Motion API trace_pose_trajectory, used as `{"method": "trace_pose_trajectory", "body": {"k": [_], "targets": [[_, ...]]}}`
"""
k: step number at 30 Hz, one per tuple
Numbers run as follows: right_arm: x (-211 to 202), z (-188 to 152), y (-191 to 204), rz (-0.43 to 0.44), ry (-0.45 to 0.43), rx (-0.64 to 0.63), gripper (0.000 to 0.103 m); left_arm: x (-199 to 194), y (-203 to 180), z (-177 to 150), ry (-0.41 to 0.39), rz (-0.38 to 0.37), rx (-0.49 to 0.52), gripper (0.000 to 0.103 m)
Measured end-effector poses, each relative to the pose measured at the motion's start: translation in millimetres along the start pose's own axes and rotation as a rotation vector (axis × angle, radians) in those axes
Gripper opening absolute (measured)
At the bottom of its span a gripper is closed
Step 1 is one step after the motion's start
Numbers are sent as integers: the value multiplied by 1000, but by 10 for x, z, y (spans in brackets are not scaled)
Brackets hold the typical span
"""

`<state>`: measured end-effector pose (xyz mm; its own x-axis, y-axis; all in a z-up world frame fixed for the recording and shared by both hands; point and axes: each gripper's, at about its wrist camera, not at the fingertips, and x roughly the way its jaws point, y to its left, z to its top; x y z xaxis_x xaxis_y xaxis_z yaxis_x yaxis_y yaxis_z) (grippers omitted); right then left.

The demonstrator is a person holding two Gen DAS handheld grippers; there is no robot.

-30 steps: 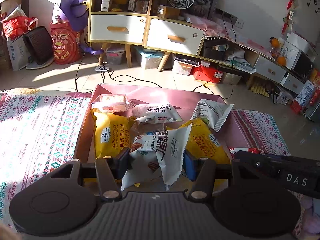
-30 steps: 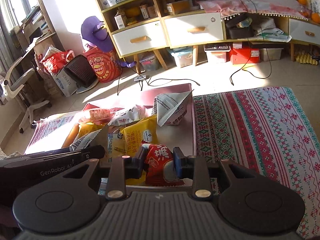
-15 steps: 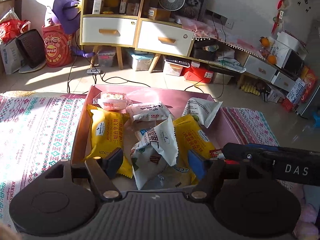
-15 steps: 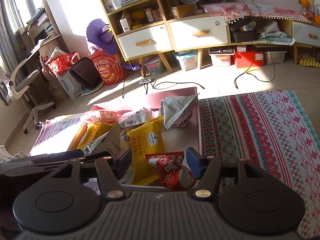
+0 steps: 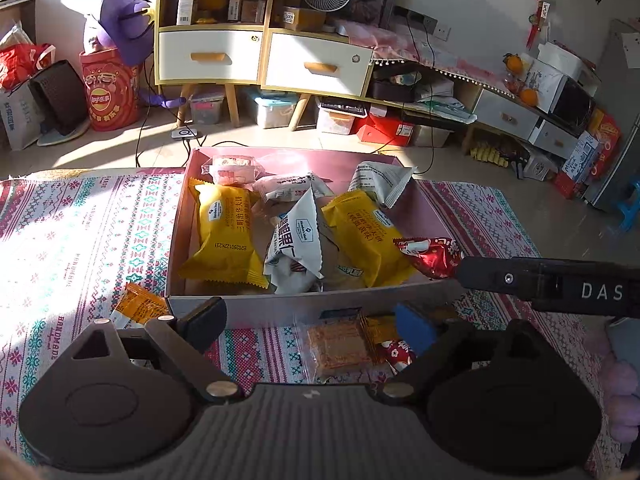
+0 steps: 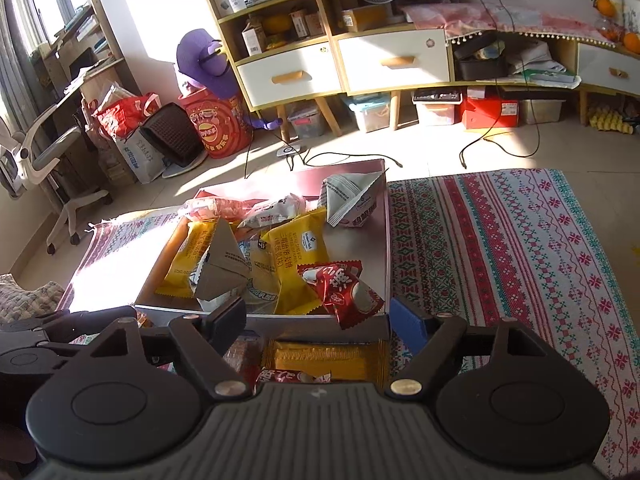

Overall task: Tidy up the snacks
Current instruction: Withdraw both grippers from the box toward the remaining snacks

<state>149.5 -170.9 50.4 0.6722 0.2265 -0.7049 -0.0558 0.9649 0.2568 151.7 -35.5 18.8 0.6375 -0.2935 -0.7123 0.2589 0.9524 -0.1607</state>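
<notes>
Pink cardboard box (image 5: 304,304) sat on a patterned rug (image 5: 80,232), heaped with snack packets: two yellow packets (image 5: 224,236), white ones, and a red wrapper (image 6: 344,288) perched at the near right corner, its end overhanging the front wall. Both grippers hovered just short of that wall. The left gripper (image 5: 308,322) had just been opening and stood wide with nothing between its fingers. The right gripper (image 6: 320,318) had also just been opening, wide and empty.

Loose snacks lay on the rug below them: a clear-wrapped biscuit pack (image 5: 338,346), a gold packet (image 6: 324,360) and a small orange sachet (image 5: 140,306).

Likely risks: the red wrapper could slide off the edge if nudged; the two tools sat close together and might collide; thin, flat packets could slip from a pinch.
</notes>
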Motion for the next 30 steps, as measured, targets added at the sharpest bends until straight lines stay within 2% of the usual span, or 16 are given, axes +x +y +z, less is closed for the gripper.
{"method": "trace_pose_trajectory", "body": {"k": [8,20,30], "targets": [[-162,-157,-10,-50,46,-15,90,-204,37,-260,33,-25,-11,102],[-257,-587,-56,-103,105,-75,96,-191,35,-630,86,-15,24,103],[-262,-966,-84,-121,90,-175,96,-187,-96,-773,12,-19,60,103]]}}
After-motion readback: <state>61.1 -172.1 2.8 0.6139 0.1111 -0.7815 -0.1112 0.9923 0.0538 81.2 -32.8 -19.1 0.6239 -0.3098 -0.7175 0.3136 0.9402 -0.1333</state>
